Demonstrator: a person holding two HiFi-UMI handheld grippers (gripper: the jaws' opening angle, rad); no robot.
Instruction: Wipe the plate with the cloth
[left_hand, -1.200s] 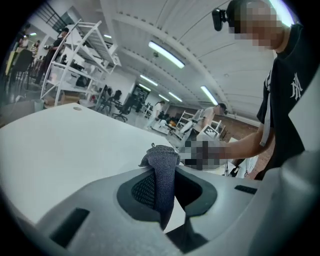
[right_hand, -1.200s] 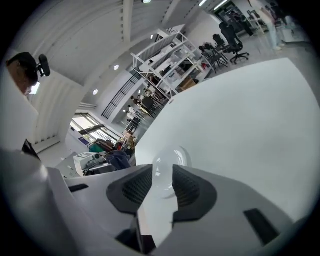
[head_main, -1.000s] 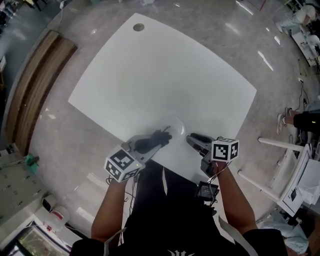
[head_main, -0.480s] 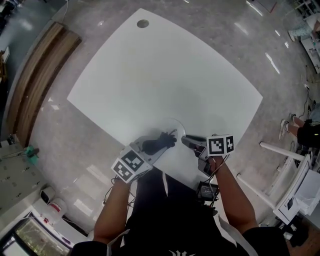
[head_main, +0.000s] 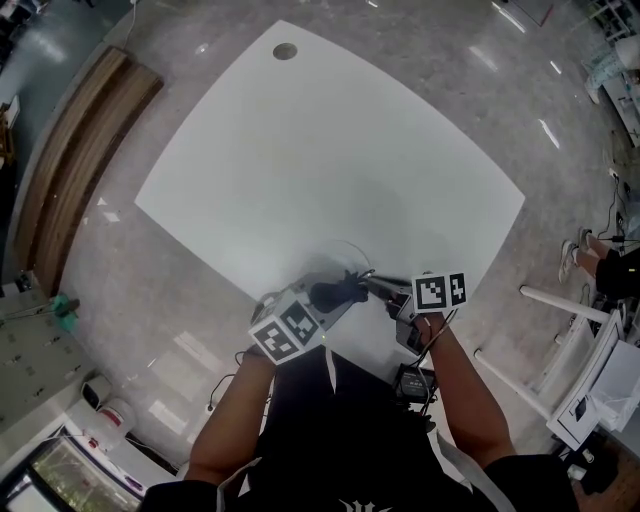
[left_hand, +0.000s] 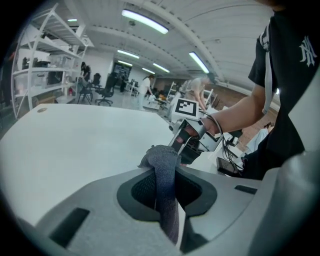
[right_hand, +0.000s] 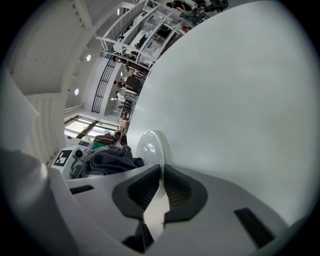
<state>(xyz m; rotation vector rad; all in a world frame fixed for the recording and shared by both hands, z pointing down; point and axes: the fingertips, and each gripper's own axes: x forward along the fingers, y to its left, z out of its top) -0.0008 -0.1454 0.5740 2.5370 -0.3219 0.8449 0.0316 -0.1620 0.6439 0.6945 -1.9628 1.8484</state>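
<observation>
We are gripping the plate (right_hand: 148, 145) by its rim in our right claw (right_hand: 161, 172), whose jaws have just been closing on it. Our left claw (left_hand: 167, 175) is clamping the cloth (left_hand: 161, 156), which is bunching ahead of its tips, just beside the plate.

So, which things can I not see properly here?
- The plate, head view: white on the white table, mostly covered by the cloth, the left hand-held gripper and the right hand-held gripper; only a faint rim arc shows.
- The plate, left gripper view: hidden behind the cloth and that gripper's body.
- Cloth-to-plate contact, right gripper view: covered by that gripper's body; its jaws have just closed on the rim.
</observation>
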